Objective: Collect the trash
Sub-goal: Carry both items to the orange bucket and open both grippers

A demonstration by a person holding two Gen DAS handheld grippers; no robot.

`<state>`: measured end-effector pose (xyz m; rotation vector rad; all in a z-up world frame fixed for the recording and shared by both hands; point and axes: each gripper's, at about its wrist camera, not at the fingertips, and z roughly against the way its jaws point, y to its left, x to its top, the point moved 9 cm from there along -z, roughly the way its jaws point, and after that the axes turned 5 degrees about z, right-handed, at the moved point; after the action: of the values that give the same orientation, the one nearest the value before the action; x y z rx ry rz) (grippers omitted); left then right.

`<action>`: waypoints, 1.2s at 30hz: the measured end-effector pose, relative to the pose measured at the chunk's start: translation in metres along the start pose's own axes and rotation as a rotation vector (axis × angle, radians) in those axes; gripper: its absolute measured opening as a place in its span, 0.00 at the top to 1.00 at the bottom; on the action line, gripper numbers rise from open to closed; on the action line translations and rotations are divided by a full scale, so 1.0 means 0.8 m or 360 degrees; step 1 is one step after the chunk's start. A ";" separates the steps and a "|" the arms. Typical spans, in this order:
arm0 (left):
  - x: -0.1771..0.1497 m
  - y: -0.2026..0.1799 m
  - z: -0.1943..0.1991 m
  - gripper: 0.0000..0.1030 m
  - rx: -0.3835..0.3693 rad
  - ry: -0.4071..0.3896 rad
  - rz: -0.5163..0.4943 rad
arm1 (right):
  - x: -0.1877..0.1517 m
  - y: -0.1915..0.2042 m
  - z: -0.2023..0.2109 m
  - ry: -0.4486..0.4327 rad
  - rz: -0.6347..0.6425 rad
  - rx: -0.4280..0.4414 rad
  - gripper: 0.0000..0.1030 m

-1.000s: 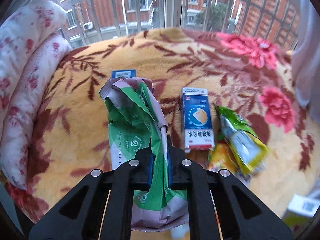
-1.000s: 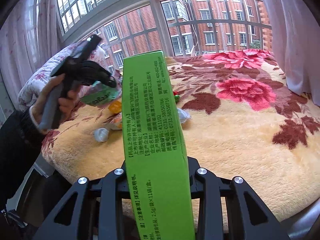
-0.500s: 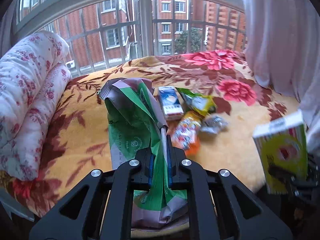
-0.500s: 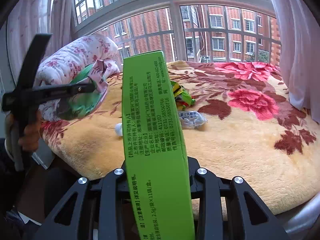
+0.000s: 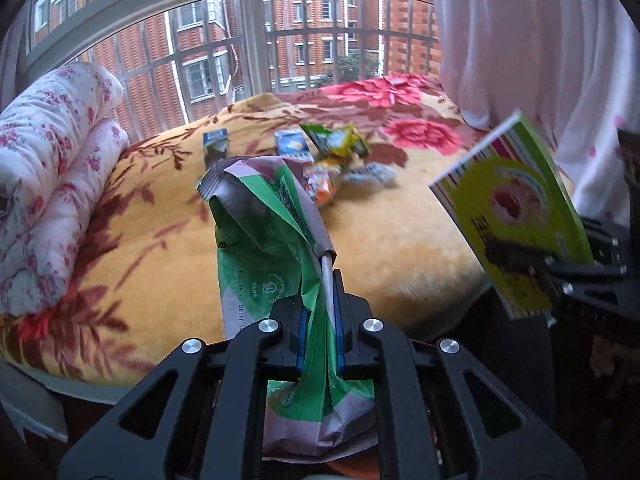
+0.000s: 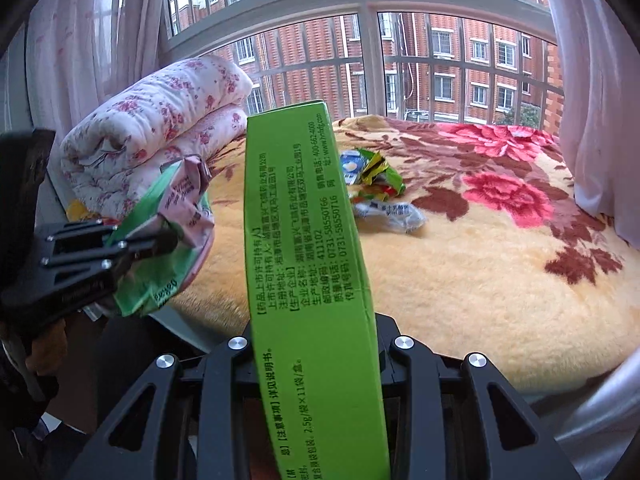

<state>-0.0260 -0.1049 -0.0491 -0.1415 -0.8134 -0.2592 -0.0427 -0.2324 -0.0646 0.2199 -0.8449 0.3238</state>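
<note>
While two blue boxes [image 5: 216, 141] are lying on the blanket [image 5: 400, 232], the left gripper [image 5: 319, 312] is pinching one green-and-pink bag [image 5: 264, 240]; the right gripper [image 6: 316, 344] is clamping one green box [image 6: 308, 264] reading "0731-58550766".

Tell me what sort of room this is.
Most likely a bedroom in a flat: a bed under a floral plush blanket, a folded quilt at its end, and a barred bay window facing brick apartment blocks.

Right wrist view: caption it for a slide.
Right gripper grips a green box off the bed; left gripper holds a crumpled bag.
</note>
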 end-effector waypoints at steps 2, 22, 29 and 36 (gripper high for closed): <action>-0.016 -0.005 0.002 0.91 -0.0018 0.0022 -0.0009 | -0.009 0.006 0.004 0.0017 0.0009 0.0005 0.69; -0.165 -0.025 -0.044 0.91 -0.0148 0.0469 -0.0115 | -0.132 0.066 -0.013 0.0402 0.0122 0.0185 0.68; -0.210 -0.030 -0.085 0.91 -0.0218 0.0702 -0.0063 | -0.159 0.057 -0.046 0.0527 0.0077 0.0204 0.68; -0.235 -0.028 -0.131 0.91 -0.0233 0.0869 -0.0024 | -0.188 0.050 -0.084 0.0682 0.0033 0.0229 0.68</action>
<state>-0.0831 -0.1173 -0.2575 -0.1907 -0.2530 -0.3520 -0.1039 -0.2031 -0.2202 0.2641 -0.4012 0.4335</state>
